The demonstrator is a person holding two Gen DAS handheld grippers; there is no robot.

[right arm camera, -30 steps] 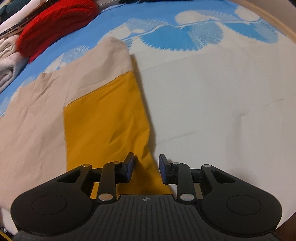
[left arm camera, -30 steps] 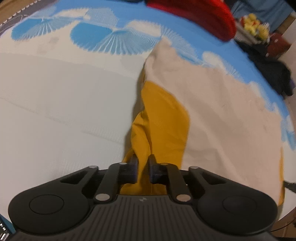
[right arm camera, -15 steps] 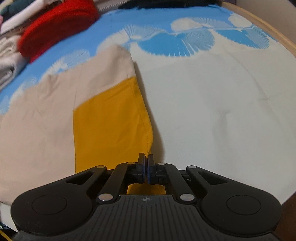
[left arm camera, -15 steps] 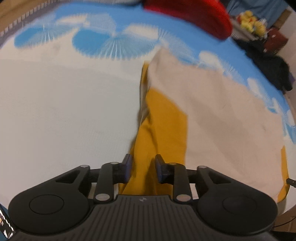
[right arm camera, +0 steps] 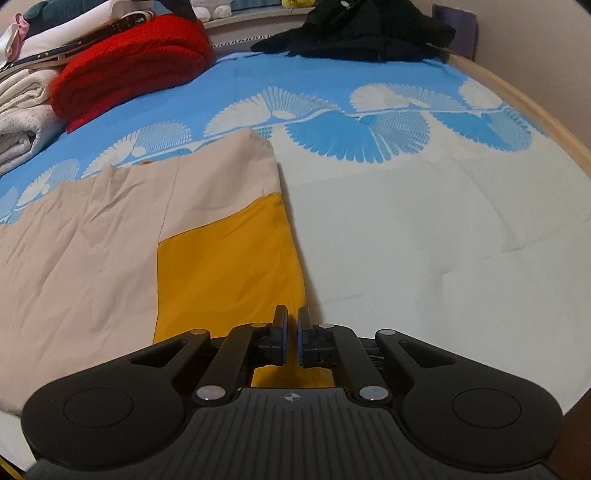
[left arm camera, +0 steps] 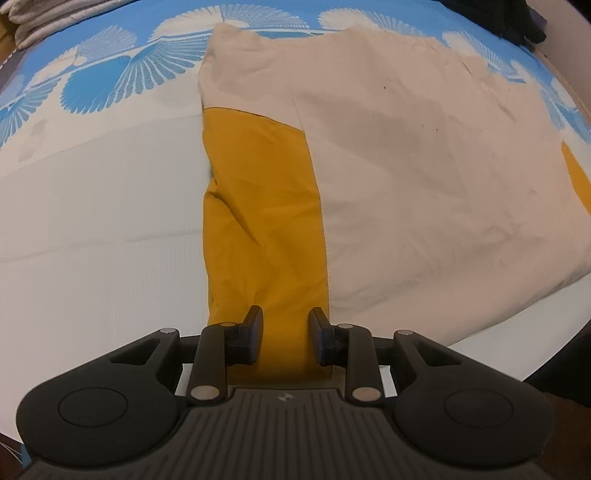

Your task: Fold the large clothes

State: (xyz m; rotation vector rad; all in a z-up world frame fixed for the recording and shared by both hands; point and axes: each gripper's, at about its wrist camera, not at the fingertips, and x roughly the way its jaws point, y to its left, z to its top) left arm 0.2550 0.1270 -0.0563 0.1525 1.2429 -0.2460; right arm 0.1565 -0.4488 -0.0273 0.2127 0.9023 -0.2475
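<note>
A large beige garment (left arm camera: pixel 424 177) with a mustard-yellow panel (left arm camera: pixel 262 206) lies spread on the bed. My left gripper (left arm camera: pixel 286 338) is open, its fingers standing on either side of the yellow panel's near end. In the right wrist view the same beige garment (right arm camera: pixel 92 251) and its yellow panel (right arm camera: pixel 229 266) lie at the left. My right gripper (right arm camera: pixel 290 338) has its jaws nearly together with a narrow gap at the yellow panel's near right corner; the cloth runs under them, and I cannot tell if it is pinched.
The bed cover (right arm camera: pixel 424 240) is white with blue fan shapes at the far side. A folded red blanket (right arm camera: pixel 133 70), white folded towels (right arm camera: pixel 22 110) and a black clothes pile (right arm camera: pixel 365 33) lie at the head. The wooden bed edge (right arm camera: pixel 535 110) runs on the right.
My left gripper opened wider and let the yellow cloth lie flat. My right gripper closed at the yellow corner, then parted slightly. Both views shifted over the bed.
</note>
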